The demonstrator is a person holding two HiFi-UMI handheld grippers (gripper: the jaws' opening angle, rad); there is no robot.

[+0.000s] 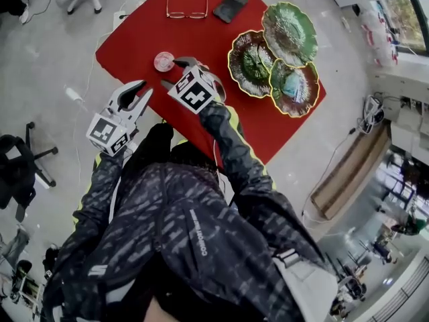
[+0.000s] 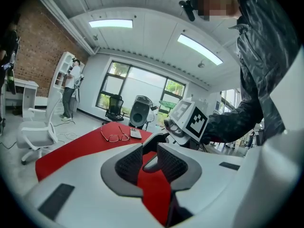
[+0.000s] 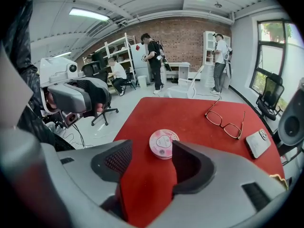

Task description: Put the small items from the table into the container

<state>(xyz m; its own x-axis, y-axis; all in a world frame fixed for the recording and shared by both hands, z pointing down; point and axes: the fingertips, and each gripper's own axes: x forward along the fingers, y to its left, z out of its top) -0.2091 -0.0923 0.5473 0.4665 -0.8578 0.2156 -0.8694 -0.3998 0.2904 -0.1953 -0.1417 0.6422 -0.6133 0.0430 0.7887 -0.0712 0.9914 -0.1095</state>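
Pink tin (image 3: 164, 144) lies just ahead of right gripper (image 1: 174, 73).

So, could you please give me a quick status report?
Right gripper open, jaws just short of pink tin. Left gripper open, empty. Nothing blocking.

Over by the brick wall (image 3: 190, 37) two people stand, one in black (image 3: 154, 61), one in grey (image 3: 219, 61). Beside white shelving (image 3: 124, 51) a third person (image 3: 116, 75) sits. A black office chair (image 1: 27, 163) stands on the grey floor (image 1: 53, 39), and a white office chair (image 2: 35, 137) stands below the big windows (image 2: 137, 87).
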